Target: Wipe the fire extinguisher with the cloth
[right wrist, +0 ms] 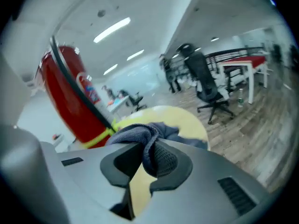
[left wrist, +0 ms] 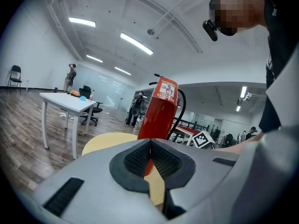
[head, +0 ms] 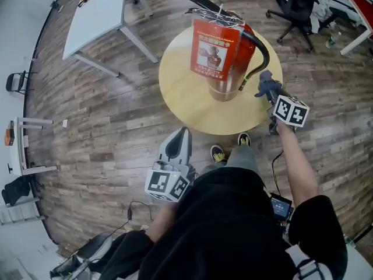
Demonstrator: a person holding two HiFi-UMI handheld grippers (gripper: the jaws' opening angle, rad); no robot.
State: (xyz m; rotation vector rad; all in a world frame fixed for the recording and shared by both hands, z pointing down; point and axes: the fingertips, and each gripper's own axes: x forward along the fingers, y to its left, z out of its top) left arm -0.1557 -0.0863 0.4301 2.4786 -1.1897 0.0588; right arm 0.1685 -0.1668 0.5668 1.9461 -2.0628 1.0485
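A red fire extinguisher with a black hose and a printed tag stands upright on the round yellow table. It also shows in the left gripper view as the fire extinguisher, and in the right gripper view as the fire extinguisher. My right gripper is shut on a grey-blue cloth, just right of the extinguisher near its hose tip. The cloth bunches between the jaws. My left gripper is shut and empty, held off the table's near edge.
A white desk stands at the back left, and black office chairs at the back right. Wooden floor surrounds the table. My feet are close to the table's near edge. People stand far off in the left gripper view.
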